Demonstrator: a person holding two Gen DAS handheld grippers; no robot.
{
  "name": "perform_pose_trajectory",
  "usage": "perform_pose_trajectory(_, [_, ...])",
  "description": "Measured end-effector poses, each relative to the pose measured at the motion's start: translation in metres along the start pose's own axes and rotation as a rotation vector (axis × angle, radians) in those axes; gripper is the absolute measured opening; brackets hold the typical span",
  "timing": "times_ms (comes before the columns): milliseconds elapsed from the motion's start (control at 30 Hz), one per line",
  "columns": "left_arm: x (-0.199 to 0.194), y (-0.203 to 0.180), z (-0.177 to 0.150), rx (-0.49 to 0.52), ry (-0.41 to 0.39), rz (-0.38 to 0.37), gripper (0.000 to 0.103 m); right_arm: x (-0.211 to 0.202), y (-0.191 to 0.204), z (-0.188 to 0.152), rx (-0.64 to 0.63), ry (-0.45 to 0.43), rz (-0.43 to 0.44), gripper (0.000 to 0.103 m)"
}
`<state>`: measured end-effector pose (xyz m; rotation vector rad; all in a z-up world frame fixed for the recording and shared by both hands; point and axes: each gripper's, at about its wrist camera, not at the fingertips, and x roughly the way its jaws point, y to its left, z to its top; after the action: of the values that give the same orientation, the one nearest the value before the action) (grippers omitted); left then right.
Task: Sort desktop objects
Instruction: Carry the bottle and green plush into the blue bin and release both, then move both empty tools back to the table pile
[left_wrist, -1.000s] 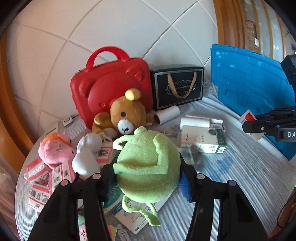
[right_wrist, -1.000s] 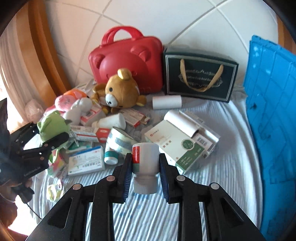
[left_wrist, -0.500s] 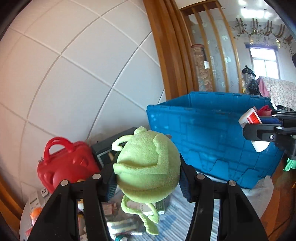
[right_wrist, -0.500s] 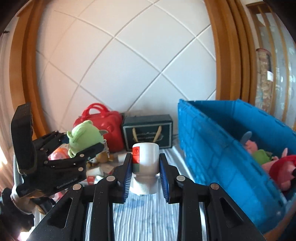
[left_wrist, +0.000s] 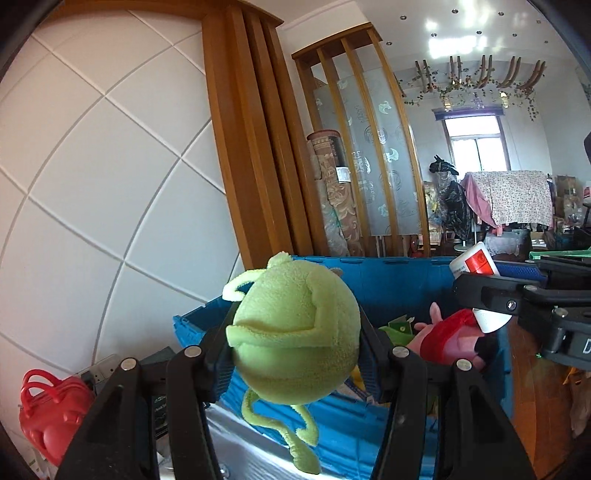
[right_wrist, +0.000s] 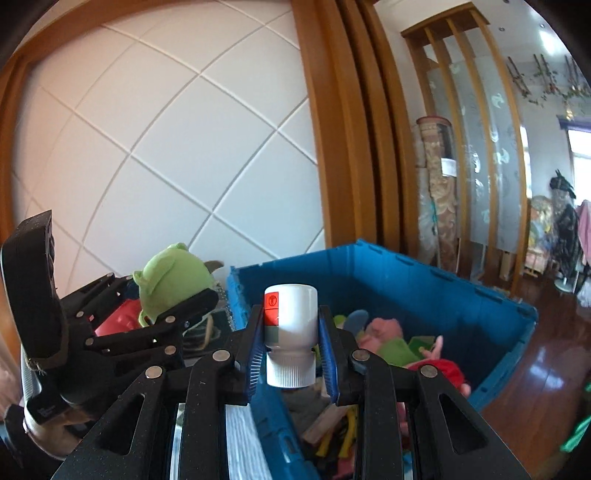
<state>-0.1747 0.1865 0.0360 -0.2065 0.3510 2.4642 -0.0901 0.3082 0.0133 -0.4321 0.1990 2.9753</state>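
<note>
Both pairs of jaws are clenched on something: the left gripper (left_wrist: 295, 343) squeezes a round green plush (left_wrist: 295, 332) between its blue pads, and the right gripper (right_wrist: 291, 350) clamps a white bottle (right_wrist: 290, 332) with a red label, cap end toward the camera. Each load is held in the air at the near edge of the blue crate (right_wrist: 424, 291), the plush in front of the crate's near wall, its thin legs dangling below the pads, the bottle over the crate's near rim. In the left view the bottle (left_wrist: 476, 266) shows at the right, over the crate's open top. Inside the crate lie soft toys, among them a pink and red one (right_wrist: 439, 365) and a green one (right_wrist: 397, 350). A red case (left_wrist: 48, 406) sits low at the left, beside the white panelled wall (left_wrist: 92, 184)
</note>
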Motion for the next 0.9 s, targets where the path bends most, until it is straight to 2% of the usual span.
perform_pose_trajectory(233, [0.043, -0.032, 0.025, 0.009, 0.015, 0.016, 0.057, 0.015, -0.055, 0.011, 0.034, 0.007, -0.040, 0.027])
perform_pose_trajectory(333, [0.065, -0.038, 0.033, 0.008, 0.068, 0.030, 0.060, 0.022, -0.074, 0.017, 0.048, 0.009, -0.070, 0.028])
perform_pose_trajectory(400, [0.082, -0.044, 0.039, 0.025, 0.101, 0.072, 0.061, 0.033, -0.084, 0.022, 0.052, 0.034, -0.099, 0.039])
perform_pose_trajectory(433, [0.088, -0.046, 0.042, 0.033, 0.109, 0.098, 0.065, 0.037, -0.089, 0.024, 0.053, 0.028, -0.116, 0.062])
perform_pose_trajectory(467, [0.090, -0.048, 0.043, 0.036, 0.114, 0.125, 0.068, 0.038, -0.093, 0.024, 0.052, 0.009, -0.133, 0.073])
perform_pose_trajectory(533, [0.090, -0.048, 0.046, 0.023, 0.097, 0.168, 0.081, 0.036, -0.098, 0.025, 0.059, -0.022, -0.166, 0.073])
perform_pose_trajectory(600, [0.084, -0.046, 0.048, 0.004, 0.078, 0.202, 0.084, 0.031, -0.104, 0.026, 0.084, -0.052, -0.159, 0.073])
perform_pose_trajectory(700, [0.082, -0.041, 0.050, -0.032, 0.064, 0.240, 0.098, 0.029, -0.110, 0.026, 0.091, -0.063, -0.155, 0.076])
perform_pose_trajectory(900, [0.081, -0.037, 0.049, -0.043, 0.068, 0.259, 0.099, 0.023, -0.106, 0.028, 0.087, -0.086, -0.125, 0.078])
